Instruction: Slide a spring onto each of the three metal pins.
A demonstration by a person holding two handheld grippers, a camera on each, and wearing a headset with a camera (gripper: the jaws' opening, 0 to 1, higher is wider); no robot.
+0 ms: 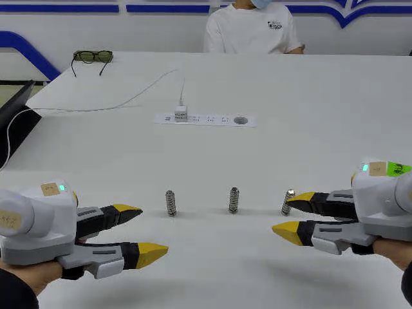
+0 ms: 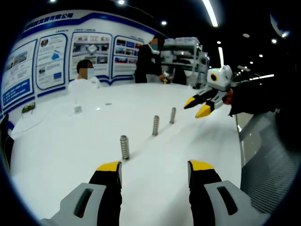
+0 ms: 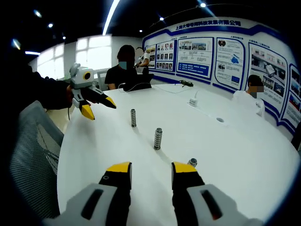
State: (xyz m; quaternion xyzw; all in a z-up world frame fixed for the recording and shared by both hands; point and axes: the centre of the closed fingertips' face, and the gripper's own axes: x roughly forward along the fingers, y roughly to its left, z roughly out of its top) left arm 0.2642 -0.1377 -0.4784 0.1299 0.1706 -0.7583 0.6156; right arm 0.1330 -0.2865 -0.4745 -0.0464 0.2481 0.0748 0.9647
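Note:
Three upright metal pins stand in a row on the white table [image 1: 309, 135], each with a coiled spring around it: left spring [image 1: 170, 203], middle spring [image 1: 234, 200], right spring [image 1: 287, 203]. My left gripper [image 1: 145, 232] is open and holds nothing, a short way left of the row. In its own view its jaws [image 2: 155, 167] frame the nearest spring [image 2: 124, 147]. My right gripper [image 1: 286, 214] is open and holds nothing, its far fingertip close beside the right spring. That spring [image 3: 192, 162] peeks out next to a fingertip of my right gripper [image 3: 151, 168].
A white power strip [image 1: 206, 119] with a plugged-in adapter [image 1: 181, 114] and a thin cable lies mid-table. Dark glasses [image 1: 92, 56] rest at the far left corner. A person in a white shirt [image 1: 251, 26] sits at the far side. Other people stand in the background.

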